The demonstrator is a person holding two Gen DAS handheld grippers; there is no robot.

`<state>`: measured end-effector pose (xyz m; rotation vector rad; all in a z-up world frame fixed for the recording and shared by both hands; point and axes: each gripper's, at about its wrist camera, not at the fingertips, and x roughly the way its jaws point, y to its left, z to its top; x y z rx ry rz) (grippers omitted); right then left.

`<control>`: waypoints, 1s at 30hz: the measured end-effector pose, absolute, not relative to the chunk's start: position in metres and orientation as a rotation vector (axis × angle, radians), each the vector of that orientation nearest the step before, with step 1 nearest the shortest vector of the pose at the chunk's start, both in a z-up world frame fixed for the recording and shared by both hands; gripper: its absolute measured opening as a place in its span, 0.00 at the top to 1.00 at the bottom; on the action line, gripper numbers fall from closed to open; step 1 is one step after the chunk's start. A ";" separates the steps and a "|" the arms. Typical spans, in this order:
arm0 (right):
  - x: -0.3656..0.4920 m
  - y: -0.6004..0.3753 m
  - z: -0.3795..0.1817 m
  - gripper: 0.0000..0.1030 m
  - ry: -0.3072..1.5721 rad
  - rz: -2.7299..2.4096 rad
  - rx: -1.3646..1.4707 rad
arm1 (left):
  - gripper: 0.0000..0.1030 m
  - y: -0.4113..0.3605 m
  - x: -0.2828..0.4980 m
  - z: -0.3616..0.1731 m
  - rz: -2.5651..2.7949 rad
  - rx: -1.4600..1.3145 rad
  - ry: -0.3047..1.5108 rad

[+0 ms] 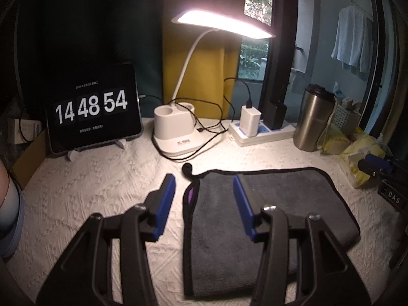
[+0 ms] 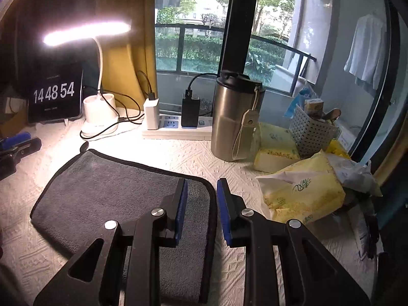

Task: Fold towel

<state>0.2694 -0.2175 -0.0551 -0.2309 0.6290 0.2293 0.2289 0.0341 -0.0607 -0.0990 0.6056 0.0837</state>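
A dark grey towel [image 1: 293, 199] with black edging lies folded flat on the white textured tablecloth [image 1: 102, 178]. It also shows in the right wrist view [image 2: 109, 193]. My left gripper [image 1: 204, 191] is open and empty, held over the towel's left edge, one finger on each side of it. My right gripper [image 2: 202, 196] is open and empty, straddling the towel's right edge. The right gripper's tip shows at the right of the left wrist view [image 1: 374, 165], and the left gripper's tip at the left of the right wrist view [image 2: 17, 142].
At the back stand a tablet clock [image 1: 93, 109], a lit desk lamp [image 1: 178, 127], a power strip with chargers [image 1: 260, 127] and a steel tumbler [image 2: 234, 119]. Yellow tissue packs [image 2: 303, 193] and a white basket [image 2: 311, 132] crowd the right side.
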 end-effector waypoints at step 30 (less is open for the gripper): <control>0.159 -0.223 -0.009 0.74 0.483 0.223 -0.214 | 0.39 0.026 0.119 -0.016 0.039 -0.118 0.412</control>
